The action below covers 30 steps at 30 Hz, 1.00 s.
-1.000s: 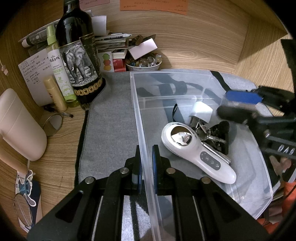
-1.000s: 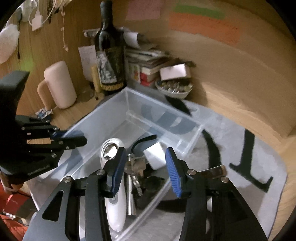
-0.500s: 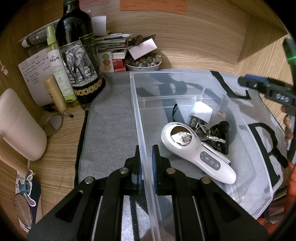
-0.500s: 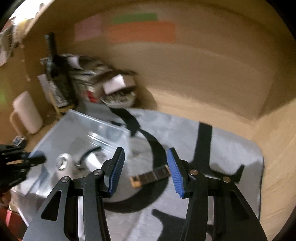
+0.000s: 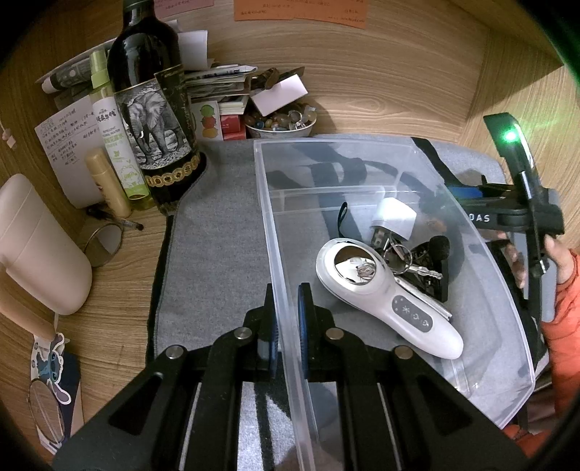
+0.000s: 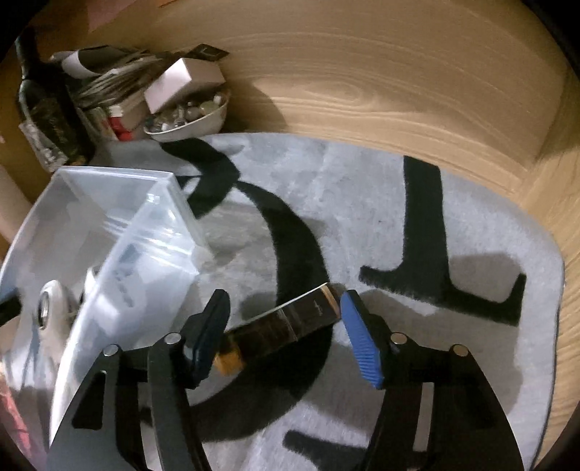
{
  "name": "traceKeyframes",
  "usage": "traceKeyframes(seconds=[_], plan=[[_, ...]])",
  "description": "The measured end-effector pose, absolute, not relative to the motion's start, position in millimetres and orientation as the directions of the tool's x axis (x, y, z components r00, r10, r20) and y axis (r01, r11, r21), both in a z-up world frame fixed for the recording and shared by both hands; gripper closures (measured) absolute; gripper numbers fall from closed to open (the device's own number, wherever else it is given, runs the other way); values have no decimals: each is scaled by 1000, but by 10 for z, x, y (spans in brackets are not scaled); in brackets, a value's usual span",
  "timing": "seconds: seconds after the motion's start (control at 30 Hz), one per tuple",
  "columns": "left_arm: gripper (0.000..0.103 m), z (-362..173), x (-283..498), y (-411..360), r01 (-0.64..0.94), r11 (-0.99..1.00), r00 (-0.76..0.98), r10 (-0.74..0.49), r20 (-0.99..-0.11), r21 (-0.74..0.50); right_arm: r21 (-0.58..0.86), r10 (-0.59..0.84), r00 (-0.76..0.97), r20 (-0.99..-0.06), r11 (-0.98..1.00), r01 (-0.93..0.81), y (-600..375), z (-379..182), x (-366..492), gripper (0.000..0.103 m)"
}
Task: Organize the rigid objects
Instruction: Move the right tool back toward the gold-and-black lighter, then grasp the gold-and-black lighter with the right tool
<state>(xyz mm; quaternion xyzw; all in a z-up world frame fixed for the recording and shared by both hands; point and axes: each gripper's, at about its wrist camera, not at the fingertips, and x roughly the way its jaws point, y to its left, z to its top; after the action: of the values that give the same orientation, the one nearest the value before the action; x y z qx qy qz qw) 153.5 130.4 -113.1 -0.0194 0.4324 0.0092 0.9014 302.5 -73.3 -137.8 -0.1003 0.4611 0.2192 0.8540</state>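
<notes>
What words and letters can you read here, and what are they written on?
"DAS": white letters on the black right gripper; more may be hidden.
"REPELLENT": small print on the pale green spray bottle; its other characters are too small.
Handwritten white paper note: too small to read.
Dark wine bottle with an elephant label: gold script too blurred.
Orange paper sheet on the wall: too faint.
Grey mat: big black letter shapes, cut off.
</notes>
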Motion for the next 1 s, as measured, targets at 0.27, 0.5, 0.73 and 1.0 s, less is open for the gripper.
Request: traceKeyframes(seconds=[0.27, 0.5, 0.73, 1.0], plan=[[94, -1123, 1531, 1304, -31, 999, 626, -1, -780, -27, -3, 288, 482, -828, 856, -516, -749, -1461, 2854, 65], [94, -1123, 1533, 1304, -33, 999, 626, -1, -780, -27, -35, 290, 502, -815, 839, -543, -813, -1387, 2699, 82], [94, -1123, 1533, 1305, -33, 999, 626, 0, -780, -27, -21, 342, 555, -758, 838, -546, -910, -1068, 2489, 82], [94, -1124, 1532, 1306, -32, 999, 626, 0, -780, -26, -35, 419, 620, -663, 811, -585, -857, -585, 2236, 82]])
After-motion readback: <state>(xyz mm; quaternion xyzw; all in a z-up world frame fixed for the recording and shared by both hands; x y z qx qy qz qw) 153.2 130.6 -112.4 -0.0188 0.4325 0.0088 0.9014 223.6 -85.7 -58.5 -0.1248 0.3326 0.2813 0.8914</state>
